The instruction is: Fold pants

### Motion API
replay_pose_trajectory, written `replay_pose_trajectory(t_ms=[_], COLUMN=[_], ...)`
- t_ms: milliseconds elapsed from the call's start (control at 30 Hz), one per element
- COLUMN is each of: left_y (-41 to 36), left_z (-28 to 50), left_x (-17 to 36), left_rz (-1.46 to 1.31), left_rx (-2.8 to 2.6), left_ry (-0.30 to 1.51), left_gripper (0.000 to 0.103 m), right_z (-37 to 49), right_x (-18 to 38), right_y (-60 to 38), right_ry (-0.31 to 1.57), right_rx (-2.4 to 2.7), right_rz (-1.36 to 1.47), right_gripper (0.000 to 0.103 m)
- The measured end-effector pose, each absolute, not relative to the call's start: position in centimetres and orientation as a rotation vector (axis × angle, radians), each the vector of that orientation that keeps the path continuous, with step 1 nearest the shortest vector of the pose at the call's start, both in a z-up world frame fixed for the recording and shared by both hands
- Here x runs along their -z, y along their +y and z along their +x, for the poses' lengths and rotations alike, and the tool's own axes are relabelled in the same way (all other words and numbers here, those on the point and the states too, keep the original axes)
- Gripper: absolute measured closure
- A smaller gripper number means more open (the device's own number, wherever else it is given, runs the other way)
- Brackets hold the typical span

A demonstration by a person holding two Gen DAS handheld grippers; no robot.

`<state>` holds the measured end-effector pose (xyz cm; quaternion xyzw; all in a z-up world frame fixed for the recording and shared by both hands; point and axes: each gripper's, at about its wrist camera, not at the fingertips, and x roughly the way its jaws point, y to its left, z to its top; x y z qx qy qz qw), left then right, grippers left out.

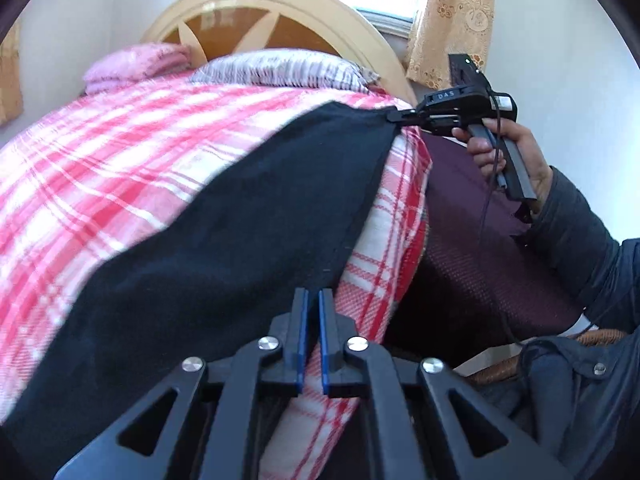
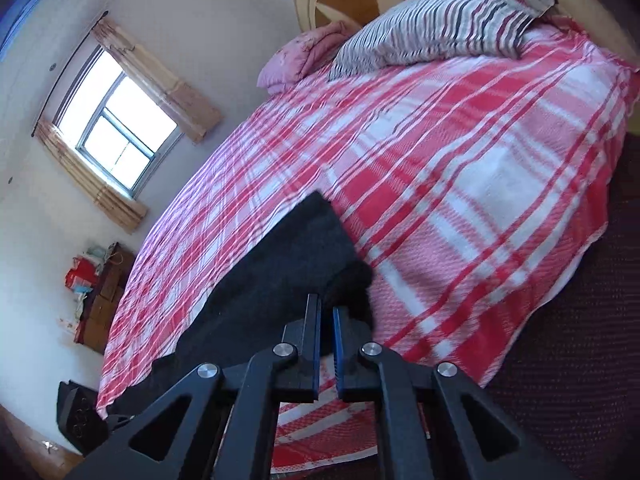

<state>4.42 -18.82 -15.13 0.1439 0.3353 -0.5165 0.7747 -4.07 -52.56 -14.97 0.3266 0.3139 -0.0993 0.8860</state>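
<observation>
Black pants (image 1: 224, 216) lie stretched along the near edge of a bed with a red and white checked sheet (image 1: 120, 152). My left gripper (image 1: 313, 294) has its jaws nearly closed at the pants' lower edge; whether cloth is pinched there is hidden. My right gripper (image 1: 394, 117) shows in the left wrist view pinching the far corner of the pants, held taut. In the right wrist view the right gripper (image 2: 327, 305) is shut on a fold of the pants (image 2: 280, 272), which run away to the left over the sheet (image 2: 460, 152).
A striped pillow (image 2: 436, 28) and a pink pillow (image 2: 300, 56) lie at the wooden headboard (image 1: 256, 12). A dark maroon mattress side (image 1: 472, 240) drops off on the right. Windows with curtains (image 2: 116, 136) and boxes (image 2: 100, 292) line the walls.
</observation>
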Motion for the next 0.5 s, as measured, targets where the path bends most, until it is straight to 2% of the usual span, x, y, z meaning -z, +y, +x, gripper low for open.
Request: replay_pose_trajectory(t_ms=[33, 67, 100, 167, 200, 233, 333, 500], left_y=[-18.0, -16.9, -15.4, -12.8, -11.9, -10.6, -8.3, -8.0], left_z=[4.5, 4.5, 4.6, 4.9, 5.0, 5.2, 5.9, 6.0], left_x=[14.8, 14.4, 14.0, 13.6, 13.6, 13.8, 14.9, 17.9], left_rz=[0.314, 0.312, 0.306, 0.291, 0.283, 0.269, 0.22, 0.212], left_rx=[1.099, 1.074, 1.034, 0.963, 0.941, 0.917, 0.879, 0.863], left_ry=[0.708, 0.689, 0.666, 0.645, 0.643, 0.648, 0.708, 0.796], left_gripper=[0.094, 0.086, 0.08, 0.055, 0.052, 0.049, 0.048, 0.048], right_z=[-4.5, -5.0, -5.3, -5.2, -4.9, -4.2, -2.0, 0.5], right_x=[14.5, 13.8, 13.4, 12.4, 11.8, 11.2, 10.8, 14.2], right_y=[-52.8, -52.8, -52.6, -51.3, -49.8, -47.5, -39.7, -24.9], right_ry=[0.638, 0.612, 0.601, 0.592, 0.595, 0.608, 0.667, 0.819], right_rx=[0.245, 0.304, 0.332, 0.33, 0.286, 0.233, 0.057, -0.309], right_rz=[0.659, 0.629, 0.612, 0.571, 0.529, 0.46, 0.234, -0.115], right_gripper=[0.078, 0.071, 0.071, 0.071, 0.071, 0.071, 0.071, 0.071])
